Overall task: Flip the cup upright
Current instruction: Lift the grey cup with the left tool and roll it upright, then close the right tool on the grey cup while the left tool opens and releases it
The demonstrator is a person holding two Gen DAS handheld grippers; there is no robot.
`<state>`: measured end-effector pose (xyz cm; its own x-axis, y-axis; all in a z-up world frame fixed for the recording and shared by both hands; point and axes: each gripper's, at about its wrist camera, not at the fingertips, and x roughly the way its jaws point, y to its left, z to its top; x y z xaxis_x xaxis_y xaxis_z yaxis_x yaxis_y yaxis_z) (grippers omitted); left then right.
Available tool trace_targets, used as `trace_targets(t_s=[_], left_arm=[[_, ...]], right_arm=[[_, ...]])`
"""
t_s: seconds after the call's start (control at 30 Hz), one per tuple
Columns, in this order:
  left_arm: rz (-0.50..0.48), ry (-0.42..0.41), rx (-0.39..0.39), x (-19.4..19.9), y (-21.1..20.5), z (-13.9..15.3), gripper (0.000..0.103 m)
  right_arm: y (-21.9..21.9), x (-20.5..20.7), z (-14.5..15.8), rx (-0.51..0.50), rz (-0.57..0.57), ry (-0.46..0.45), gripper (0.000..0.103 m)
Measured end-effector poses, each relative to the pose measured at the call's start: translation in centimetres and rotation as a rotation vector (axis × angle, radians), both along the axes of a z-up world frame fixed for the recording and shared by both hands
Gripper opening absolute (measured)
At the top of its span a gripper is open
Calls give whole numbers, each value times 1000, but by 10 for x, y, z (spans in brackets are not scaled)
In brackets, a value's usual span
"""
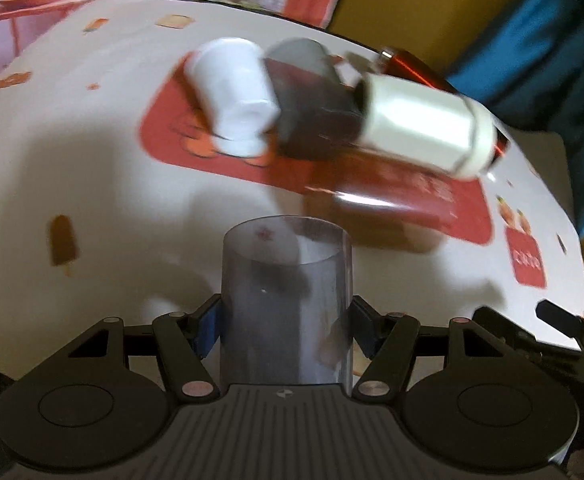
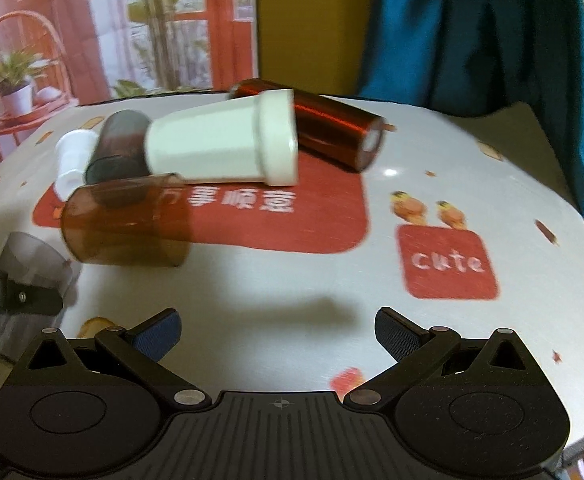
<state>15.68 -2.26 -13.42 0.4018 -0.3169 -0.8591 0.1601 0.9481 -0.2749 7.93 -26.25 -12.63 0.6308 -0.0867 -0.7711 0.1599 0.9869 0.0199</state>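
Observation:
My left gripper (image 1: 286, 320) is shut on a clear grey plastic cup (image 1: 286, 292), held by its sides over the table's near edge. The cup also shows at the far left of the right wrist view (image 2: 32, 258), with the left gripper's finger (image 2: 16, 294) across it. My right gripper (image 2: 278, 330) is open and empty above the white tablecloth (image 2: 292, 280). Several other cups lie on their sides in the middle: a brown translucent cup (image 2: 120, 220), a large white cup (image 2: 228, 144), a dark cup (image 2: 118, 148), a small white cup (image 2: 72, 160).
A shiny red cylinder (image 2: 332, 128) lies on its side behind the white cup. The tablecloth has a red printed patch (image 2: 284, 220) and a "cute" square (image 2: 448, 262). A blue cloth (image 2: 484, 32) hangs behind the table's far right edge. A picture backdrop (image 2: 92, 32) stands at the back left.

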Motion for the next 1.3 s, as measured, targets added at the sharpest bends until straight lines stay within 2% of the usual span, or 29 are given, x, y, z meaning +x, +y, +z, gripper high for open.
trace_targets(t_s=[0.07, 0.17, 0.3, 0.4, 0.47, 0.53, 0.6, 0.8, 0.93, 1.13, 1.3], left_arm=[[-21, 33, -25, 0, -10, -3, 69], [-66, 20, -10, -7, -31, -2, 69], [-99, 25, -40, -11, -52, -4, 69], [-136, -7, -33, -14, -67, -3, 70], [-161, -27, -35, -17, -71, 2, 76], [-163, -52, -39, -19, -69, 8, 87], [-159, -83, -32, -22, -67, 13, 90], [-103, -149, 25, -22, -48, 32, 94], [-36, -204, 91, -24, -25, 46, 95], [68, -185, 145, -23, 10, 55, 95], [93, -185, 178, -28, 28, 58, 95]], right_arm=[[-9, -4, 0, 10, -25, 3, 103], [-20, -9, -1, 18, -51, 5, 103], [-28, -14, -1, 24, -70, 10, 103], [-32, -18, 0, 22, -83, 12, 103], [-34, -19, 0, 14, -93, 15, 103], [-35, -19, 0, 20, -95, 19, 103], [-35, -19, 0, 22, -97, 22, 103], [-29, -17, 6, 47, -78, 27, 103], [-27, -14, 15, 114, -77, 26, 103], [-14, -5, 23, 202, -53, 41, 103], [13, 6, 19, 238, 4, 84, 103]])
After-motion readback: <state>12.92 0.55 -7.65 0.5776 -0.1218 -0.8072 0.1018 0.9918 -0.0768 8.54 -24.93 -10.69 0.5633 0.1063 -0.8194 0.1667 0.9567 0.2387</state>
